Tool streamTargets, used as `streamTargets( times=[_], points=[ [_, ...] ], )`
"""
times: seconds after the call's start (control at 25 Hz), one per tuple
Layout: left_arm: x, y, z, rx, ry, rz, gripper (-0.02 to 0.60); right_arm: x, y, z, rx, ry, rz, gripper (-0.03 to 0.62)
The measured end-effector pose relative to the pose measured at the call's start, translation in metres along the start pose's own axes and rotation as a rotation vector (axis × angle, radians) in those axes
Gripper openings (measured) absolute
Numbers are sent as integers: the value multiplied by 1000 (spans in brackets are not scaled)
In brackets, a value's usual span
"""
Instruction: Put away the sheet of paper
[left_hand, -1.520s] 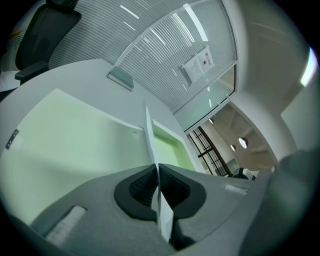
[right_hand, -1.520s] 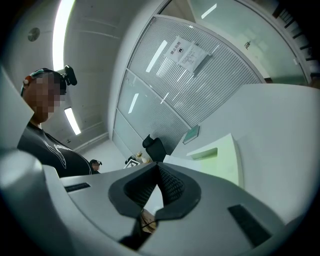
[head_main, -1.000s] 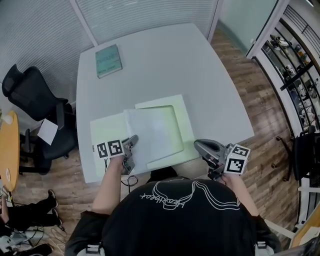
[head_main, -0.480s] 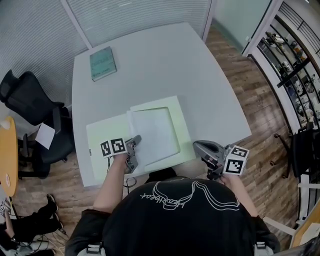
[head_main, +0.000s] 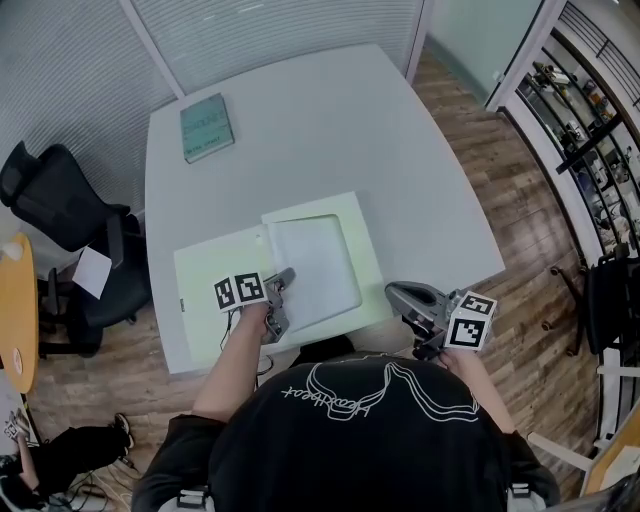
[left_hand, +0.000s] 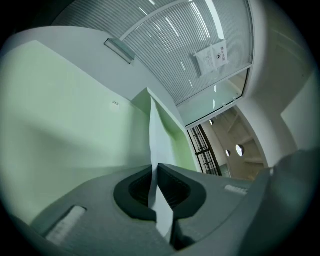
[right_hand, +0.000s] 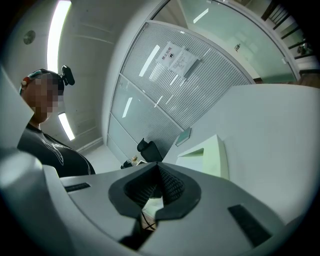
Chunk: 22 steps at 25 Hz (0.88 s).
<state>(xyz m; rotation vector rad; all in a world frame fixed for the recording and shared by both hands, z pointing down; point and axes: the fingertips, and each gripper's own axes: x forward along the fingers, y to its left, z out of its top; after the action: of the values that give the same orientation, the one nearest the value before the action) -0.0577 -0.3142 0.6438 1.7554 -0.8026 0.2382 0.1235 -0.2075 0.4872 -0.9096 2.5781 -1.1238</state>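
Note:
A pale green folder (head_main: 212, 272) lies open near the front edge of the white table (head_main: 330, 130). The white sheet of paper (head_main: 315, 262) rests on the folder's right half. My left gripper (head_main: 284, 281) is shut on the sheet's near left edge. In the left gripper view the sheet (left_hand: 158, 131) stands on edge between the closed pads of the left gripper (left_hand: 155, 173), with the green folder (left_hand: 65, 125) on both sides. My right gripper (head_main: 399, 294) hovers off the table's front right edge. Nothing sits between the closed jaws of the right gripper (right_hand: 159, 174).
A teal book (head_main: 206, 127) lies at the table's far left corner. A black office chair (head_main: 60, 215) with a paper (head_main: 92, 270) on it stands left of the table, beside an orange round table (head_main: 15, 310). Shelving (head_main: 590, 130) lines the right wall.
My left gripper has shifted a little to the right, taking the sheet's edge with it over the folder. The right gripper has stayed where it was.

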Motion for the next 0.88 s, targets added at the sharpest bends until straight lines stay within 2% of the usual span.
streamTargets(
  times=[0.28, 0.52, 0.6, 0.68, 0.88],
  points=[
    [12, -10, -7, 31, 0, 4, 12, -2, 3, -5, 3, 3, -4, 9],
    [11, -9, -5, 120, -3, 70, 16, -4, 8, -8, 0, 0, 0, 9],
    [10, -10, -6, 137, 0, 70, 136, -5, 10, -10, 0, 1, 2, 9],
    [5, -8, -6, 148, -5, 78, 189, -6, 13, -12, -5, 5, 3, 9],
    [-21, -4, 0, 208, -61, 129, 225, -11, 24, -15, -37, 8, 6, 9]
  ],
)
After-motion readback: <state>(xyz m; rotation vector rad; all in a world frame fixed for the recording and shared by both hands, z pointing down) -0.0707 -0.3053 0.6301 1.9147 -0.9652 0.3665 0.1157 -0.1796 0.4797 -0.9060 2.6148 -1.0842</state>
